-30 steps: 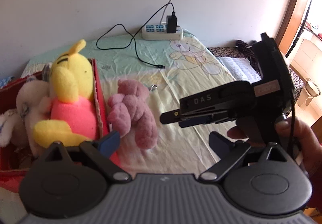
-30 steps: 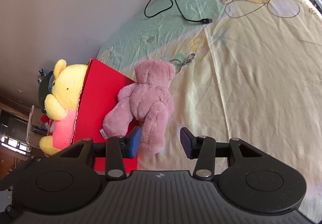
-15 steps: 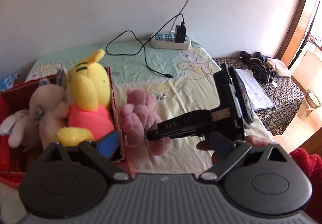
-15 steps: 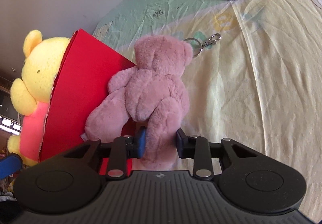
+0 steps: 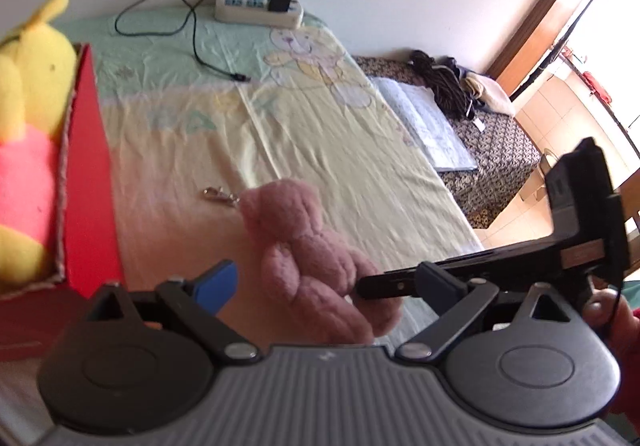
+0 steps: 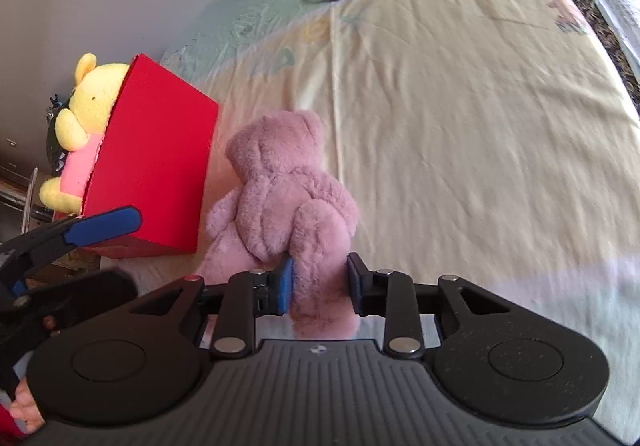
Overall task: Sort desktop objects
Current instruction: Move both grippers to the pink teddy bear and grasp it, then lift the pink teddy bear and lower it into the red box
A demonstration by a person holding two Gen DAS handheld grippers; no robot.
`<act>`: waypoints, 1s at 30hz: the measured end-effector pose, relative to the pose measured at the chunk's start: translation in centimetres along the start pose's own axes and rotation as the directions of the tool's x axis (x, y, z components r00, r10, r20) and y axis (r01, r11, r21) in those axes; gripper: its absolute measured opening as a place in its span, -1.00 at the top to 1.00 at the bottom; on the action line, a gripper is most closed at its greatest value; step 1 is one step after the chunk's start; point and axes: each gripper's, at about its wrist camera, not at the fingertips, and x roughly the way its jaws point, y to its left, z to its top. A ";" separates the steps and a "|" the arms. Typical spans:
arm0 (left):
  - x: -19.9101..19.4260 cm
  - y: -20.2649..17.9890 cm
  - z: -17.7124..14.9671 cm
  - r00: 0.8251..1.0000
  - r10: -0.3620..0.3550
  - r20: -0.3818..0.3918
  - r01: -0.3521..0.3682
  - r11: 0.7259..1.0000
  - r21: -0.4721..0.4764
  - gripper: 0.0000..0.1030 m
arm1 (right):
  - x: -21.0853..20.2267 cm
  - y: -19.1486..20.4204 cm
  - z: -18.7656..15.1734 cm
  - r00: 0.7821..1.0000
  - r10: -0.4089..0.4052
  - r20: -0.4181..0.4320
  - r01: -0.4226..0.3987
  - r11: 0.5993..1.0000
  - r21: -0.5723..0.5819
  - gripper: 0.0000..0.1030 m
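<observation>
A pink plush bear (image 6: 280, 197) hangs in my right gripper (image 6: 318, 286), which is shut on one of its legs and holds it off the bed sheet. In the left wrist view the bear (image 5: 312, 254) hangs between my open, empty left gripper (image 5: 324, 282) fingers, with the right gripper (image 5: 480, 278) reaching in from the right. The bear's metal key ring (image 5: 218, 194) trails by its head. A red box (image 6: 156, 165) stands left of the bear and holds a yellow plush bear (image 6: 84, 125) in a pink shirt.
A white power strip (image 5: 258, 7) with a black charger and black cable (image 5: 200, 53) lies at the far edge of the bed sheet (image 6: 460, 125). A patterned side surface with papers (image 5: 424, 125) and dark cords is to the right.
My right gripper closed on the pink bear's leg and lifted it off the sheet. The left gripper swung right and closer to the bear, still open.
</observation>
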 end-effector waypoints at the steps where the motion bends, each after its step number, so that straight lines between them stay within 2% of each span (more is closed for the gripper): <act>1: 1.1 0.4 -0.3 1.000 -0.004 -0.029 0.003 1.000 -0.020 -0.77 | -0.3 -0.5 -0.2 1.000 -0.006 0.003 0.005 1.000 0.010 0.32; 3: 2.8 1.0 -0.5 0.996 -0.033 -0.079 0.029 0.998 -0.060 -0.63 | -1.0 -1.5 -0.3 0.999 0.022 0.028 -0.023 0.998 0.053 0.27; 4: 3.5 1.1 -0.6 0.994 -0.042 -0.098 0.035 0.997 -0.073 -0.60 | -1.4 -1.9 -0.2 0.998 0.047 0.053 -0.051 0.995 0.084 0.18; 6: 4.7 1.3 -0.9 0.992 -0.021 -0.122 0.012 0.997 -0.071 -0.54 | -1.9 -2.6 0.3 0.992 0.077 0.095 -0.088 0.989 0.119 0.09; 8: 5.4 1.5 -1.0 0.991 -0.002 -0.134 -0.007 0.998 -0.065 -0.54 | -1.1 -2.4 1.4 0.992 0.072 0.107 -0.087 0.987 0.134 0.09; 10: 5.7 1.8 -1.0 0.989 0.002 -0.145 -0.012 0.997 -0.071 -0.54 | 0.2 -2.0 2.1 0.991 0.107 0.084 -0.116 0.987 0.115 0.09; 14: 6.8 2.2 -1.3 0.981 0.007 -0.195 -0.025 0.996 -0.089 -0.55 | 3.2 -1.2 3.2 0.993 0.120 0.017 -0.121 0.988 0.091 0.01; 20: 7.0 0.8 -1.1 0.981 0.047 -0.188 -0.054 0.998 -0.031 -0.51 | 4.5 -1.7 3.5 0.982 0.181 -0.046 -0.173 0.975 0.136 0.00; 23: 6.8 -0.1 -1.2 0.980 0.029 -0.195 -0.030 1.000 -0.003 -0.45 | 4.0 -2.7 2.9 0.972 0.223 -0.076 -0.206 0.961 0.186 0.07; 27: 6.3 -2.5 -1.6 0.982 0.024 -0.190 -0.009 0.997 0.079 -0.35 | 1.8 -3.6 1.5 0.979 0.200 -0.046 -0.186 0.960 0.212 0.11; 30: 4.8 -3.8 -1.4 0.988 -0.001 -0.153 0.020 0.992 0.121 -0.35 | -0.5 -3.8 0.5 0.981 0.192 0.015 -0.190 0.957 0.220 0.12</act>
